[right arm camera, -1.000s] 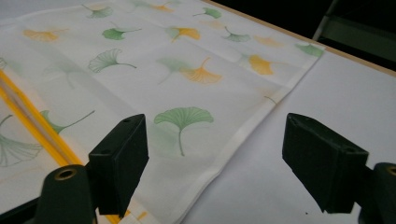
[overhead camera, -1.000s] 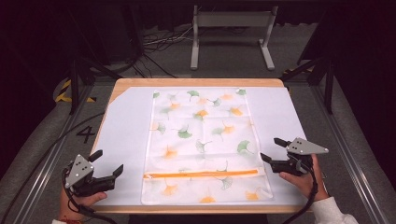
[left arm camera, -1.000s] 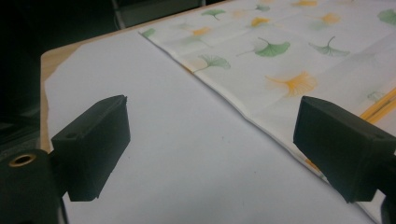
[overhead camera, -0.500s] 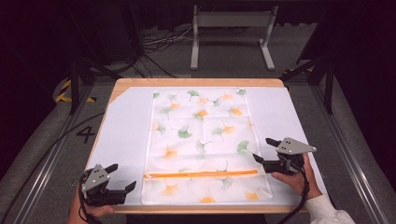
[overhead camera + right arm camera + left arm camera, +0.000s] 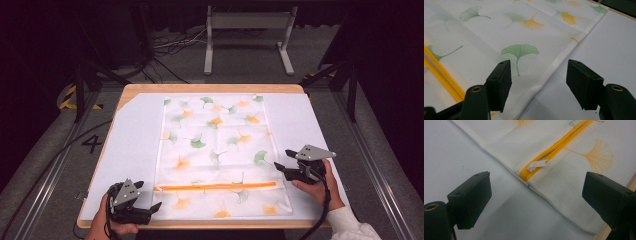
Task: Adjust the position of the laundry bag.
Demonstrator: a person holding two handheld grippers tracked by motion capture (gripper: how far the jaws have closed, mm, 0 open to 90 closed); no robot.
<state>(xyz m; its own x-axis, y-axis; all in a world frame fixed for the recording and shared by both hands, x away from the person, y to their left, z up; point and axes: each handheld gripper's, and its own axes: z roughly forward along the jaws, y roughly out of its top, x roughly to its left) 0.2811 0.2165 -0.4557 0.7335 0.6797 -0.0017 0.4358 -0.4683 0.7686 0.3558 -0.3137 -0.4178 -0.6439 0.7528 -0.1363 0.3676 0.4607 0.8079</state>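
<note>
A white cloth bag (image 5: 217,150) printed with green and orange ginkgo leaves lies flat on the white mat (image 5: 135,145). An orange zipper (image 5: 215,187) runs across its near part, and the white pull (image 5: 537,165) sits at the zipper's left end. My left gripper (image 5: 155,206) stands open at the bag's near-left corner, its jaws wide apart in front of the pull (image 5: 534,195). My right gripper (image 5: 278,167) is at the bag's right edge. Its jaws have just been closing and straddle the hem (image 5: 537,82) without pressing it.
The mat covers a wooden tabletop (image 5: 210,88) whose edge shows at the far and near sides. A metal stand (image 5: 247,30) and cables lie on the floor beyond. A dark rail (image 5: 45,170) runs along the left.
The left hand has moved right along the near edge to the bag's left corner. The right gripper has shifted slightly left onto the bag's right edge, and its jaws have narrowed.
</note>
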